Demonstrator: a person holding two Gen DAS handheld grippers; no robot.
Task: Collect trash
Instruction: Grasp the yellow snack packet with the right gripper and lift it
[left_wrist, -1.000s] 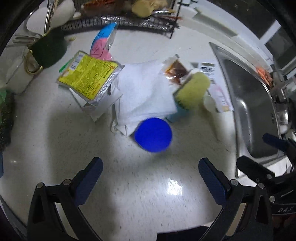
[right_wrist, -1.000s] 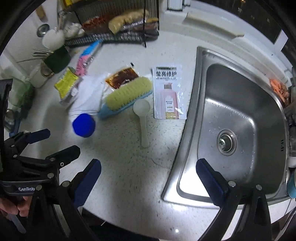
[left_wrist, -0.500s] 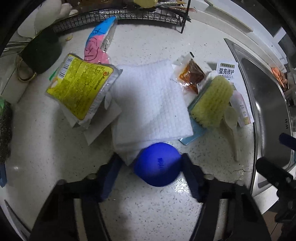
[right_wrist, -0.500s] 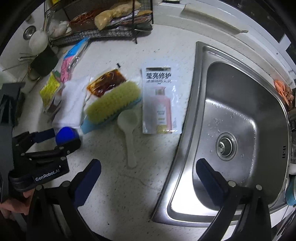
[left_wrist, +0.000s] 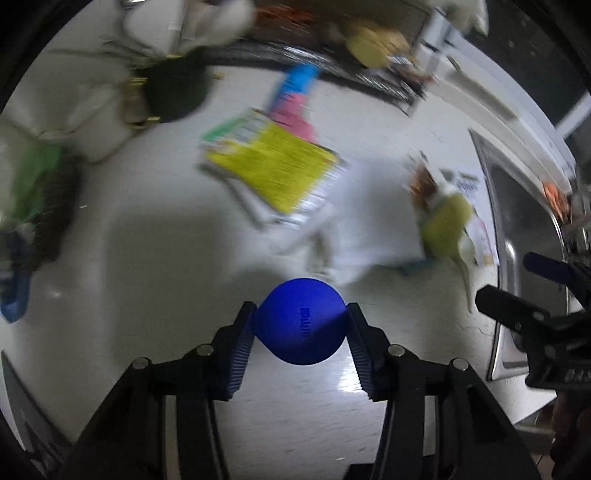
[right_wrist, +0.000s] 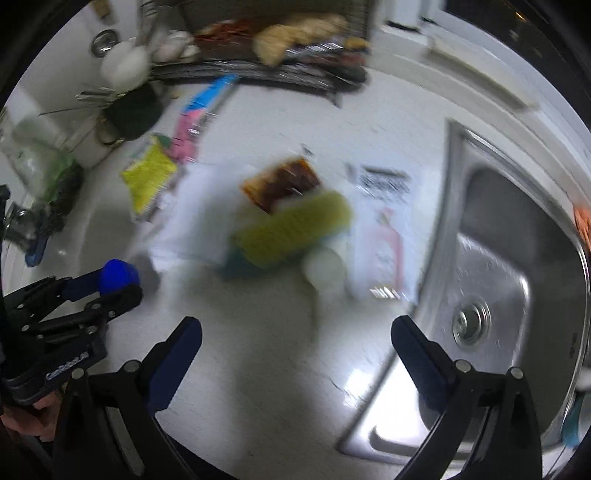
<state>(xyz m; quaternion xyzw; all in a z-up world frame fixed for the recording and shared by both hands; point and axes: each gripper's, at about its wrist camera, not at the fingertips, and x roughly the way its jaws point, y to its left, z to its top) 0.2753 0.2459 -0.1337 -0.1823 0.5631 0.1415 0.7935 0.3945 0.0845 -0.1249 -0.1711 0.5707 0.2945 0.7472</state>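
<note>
Since a second ago, left gripper (left_wrist: 300, 325) closed on blue cap (left_wrist: 301, 320), lifted clear of counter (left_wrist: 147, 258). Right gripper (right_wrist: 295, 332) spread, empty. Pickup step; next, carry to bin, unseen.

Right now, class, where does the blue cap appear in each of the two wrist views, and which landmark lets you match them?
Left wrist view: the blue cap sits low in the middle, gripped between the left gripper pads.
Right wrist view: the blue cap shows at the left edge, in the same gripper.
Shared landmark: the yellow brush, near the sink.
</note>
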